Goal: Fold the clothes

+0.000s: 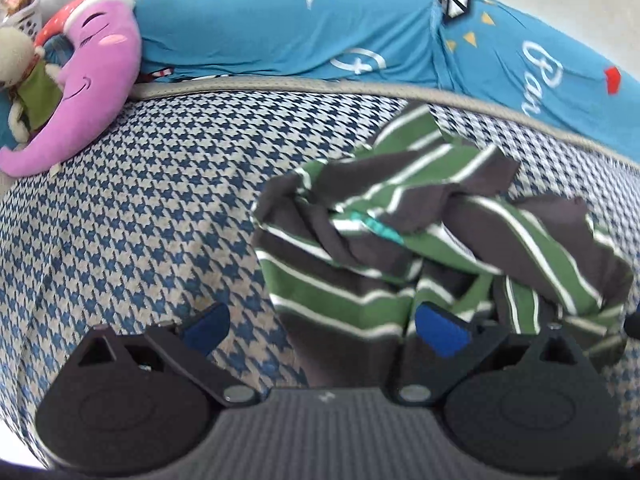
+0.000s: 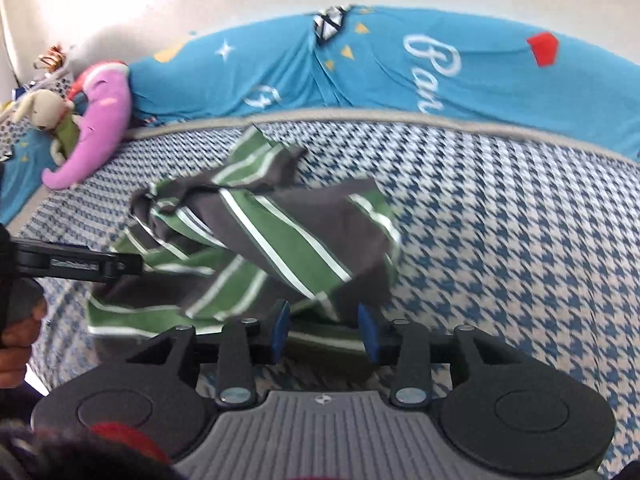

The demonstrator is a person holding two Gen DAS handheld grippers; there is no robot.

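Observation:
A crumpled garment (image 1: 400, 240) with green, dark grey and white stripes lies bunched on the blue-and-white houndstooth bed cover (image 1: 140, 220). My left gripper (image 1: 324, 330) is open wide at the heap's near left edge; its right pad (image 1: 442, 332) touches the cloth and its left pad (image 1: 208, 328) is over bare cover. In the right wrist view the garment (image 2: 272, 240) spreads ahead and to the left. My right gripper (image 2: 324, 332) is open with a narrower gap, and a hem of the cloth lies between its pads. The left gripper's body (image 2: 80, 266) shows at the left, held by a hand (image 2: 16, 332).
A blue printed sheet (image 1: 280, 32) covers a long bolster along the far edge (image 2: 440, 60). A purple plush (image 1: 96, 80) and a beige plush toy (image 1: 16, 52) lie at the far left corner, with a white basket (image 1: 24, 20) behind them. Houndstooth cover (image 2: 520, 240) stretches to the right.

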